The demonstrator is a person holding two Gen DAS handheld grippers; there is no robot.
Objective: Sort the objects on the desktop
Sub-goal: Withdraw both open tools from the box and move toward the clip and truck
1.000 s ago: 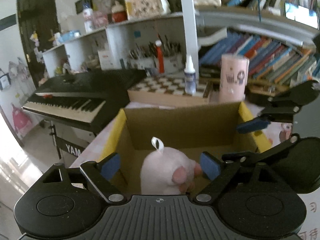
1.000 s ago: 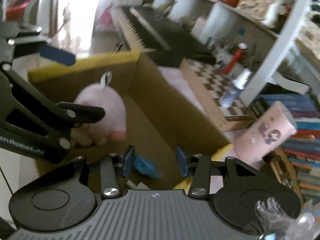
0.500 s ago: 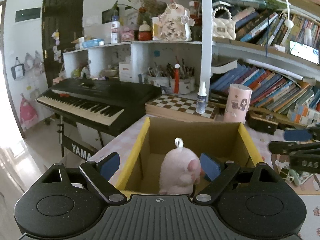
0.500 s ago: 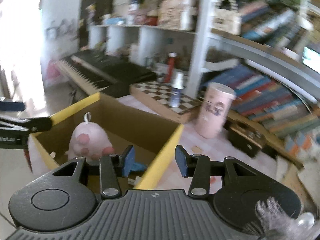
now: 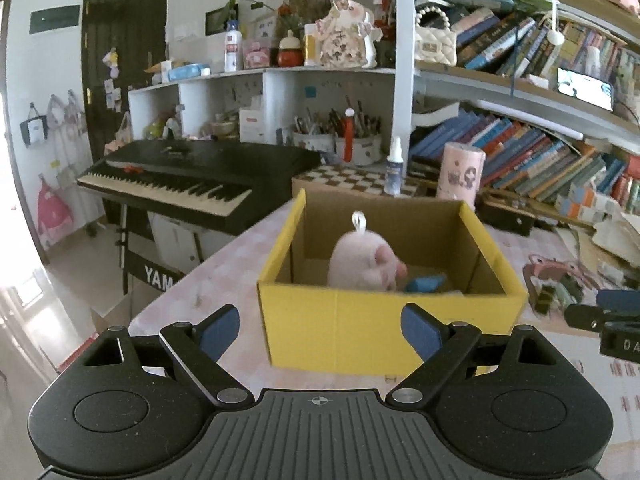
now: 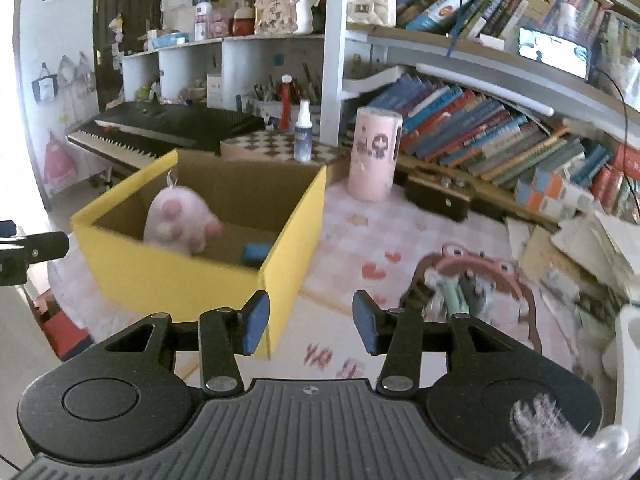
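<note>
A yellow cardboard box point(image 5: 372, 332) stands on the pink desk; it also shows in the right wrist view point(image 6: 168, 280). Inside it sit a pink plush toy point(image 5: 366, 262) point(image 6: 178, 222) and a small blue object point(image 5: 426, 282) point(image 6: 256, 252). My left gripper point(image 5: 320, 330) is open and empty, just in front of the box's near wall. My right gripper point(image 6: 310, 322) is open and empty, at the box's near right corner. A pink tray point(image 6: 516, 280) with small items lies on the desk to the right.
A pink cylinder point(image 6: 374, 154), a spray bottle point(image 6: 303, 132) on a chessboard, a black case point(image 6: 438, 198) and leaning books point(image 6: 480, 128) stand behind the box. A keyboard point(image 5: 184, 184) is at the left. Loose papers point(image 6: 580, 240) lie at the right.
Both grippers have pulled back and up out of the box. The plush toy stays inside the box, and the right gripper has swung right towards the desk.
</note>
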